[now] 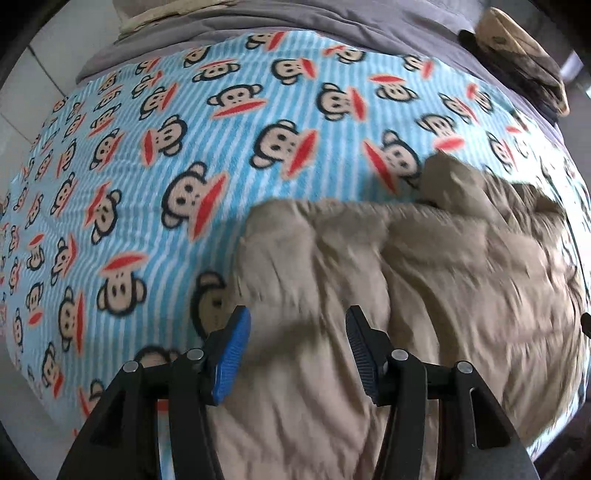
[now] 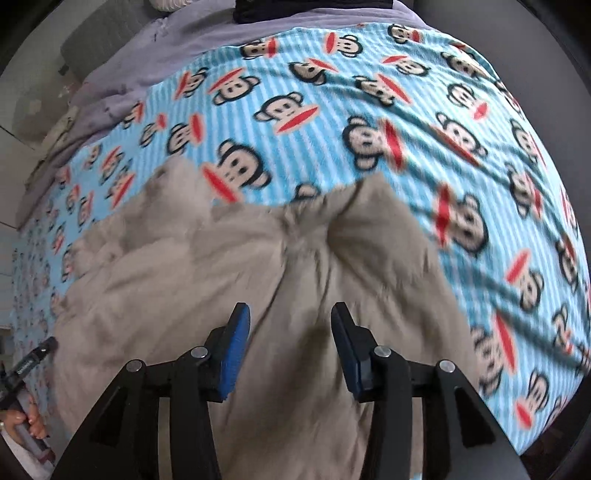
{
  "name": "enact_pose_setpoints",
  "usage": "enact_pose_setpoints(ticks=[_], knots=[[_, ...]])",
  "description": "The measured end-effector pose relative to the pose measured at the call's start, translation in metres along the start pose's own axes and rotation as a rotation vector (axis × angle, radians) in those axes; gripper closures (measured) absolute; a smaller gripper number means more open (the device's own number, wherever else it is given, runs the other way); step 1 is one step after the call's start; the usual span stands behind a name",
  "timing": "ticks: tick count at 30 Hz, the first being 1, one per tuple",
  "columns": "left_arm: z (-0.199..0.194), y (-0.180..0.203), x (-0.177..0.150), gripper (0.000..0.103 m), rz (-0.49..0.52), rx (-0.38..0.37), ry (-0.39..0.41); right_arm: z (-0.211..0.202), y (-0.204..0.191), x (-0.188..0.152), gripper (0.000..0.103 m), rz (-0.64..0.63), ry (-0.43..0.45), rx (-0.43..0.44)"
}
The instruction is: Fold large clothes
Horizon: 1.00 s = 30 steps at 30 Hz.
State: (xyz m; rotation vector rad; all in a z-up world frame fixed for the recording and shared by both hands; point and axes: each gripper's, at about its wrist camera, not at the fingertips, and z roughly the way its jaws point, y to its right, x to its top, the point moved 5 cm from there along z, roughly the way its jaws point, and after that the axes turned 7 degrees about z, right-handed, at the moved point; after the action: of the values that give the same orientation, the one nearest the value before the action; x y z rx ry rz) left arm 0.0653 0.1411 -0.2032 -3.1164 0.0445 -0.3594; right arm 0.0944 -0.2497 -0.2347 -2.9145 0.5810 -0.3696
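The beige garment [image 1: 369, 295] is smeared by motion blur in both views, and its lower part runs out past the bottom edge. It hides a part of the monkey-print blanket [image 1: 184, 147]. At the left edge of the right wrist view, a hand [image 2: 26, 421] is cut off.

The right gripper [image 2: 290, 347], jaws apart and empty, hangs above the beige garment [image 2: 221, 266].

Padded jacket [image 1: 369, 280] on a monkey-print blanket [image 1: 155, 155]

The jacket lies at the blanket's near edge; beyond the blanket runs a bedsheet [image 1: 332, 22], with 1 cap [image 1: 517, 48] on it, far right.
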Motion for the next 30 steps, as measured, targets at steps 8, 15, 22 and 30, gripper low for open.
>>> enact_pose_setpoints(ticks=[8,15,22,30], knots=[[-0.020,0.019,-0.039,0.048,0.027,-0.048,-0.034,-0.021,-0.019,-0.063,0.050,0.001,-0.071,0.051],[-0.028,0.021,-0.057,0.010,0.043,-0.052,-0.025,-0.024,-0.038,-0.089,0.047,-0.015,-0.099,0.069],[-0.029,0.014,-0.061,0.010,0.040,-0.087,-0.029,-0.024,-0.058,-0.104,0.043,-0.030,-0.105,0.073],[-0.019,0.020,-0.064,0.010,0.140,-0.115,-0.049,-0.029,-0.066,-0.138,0.027,0.026,-0.090,0.076]])
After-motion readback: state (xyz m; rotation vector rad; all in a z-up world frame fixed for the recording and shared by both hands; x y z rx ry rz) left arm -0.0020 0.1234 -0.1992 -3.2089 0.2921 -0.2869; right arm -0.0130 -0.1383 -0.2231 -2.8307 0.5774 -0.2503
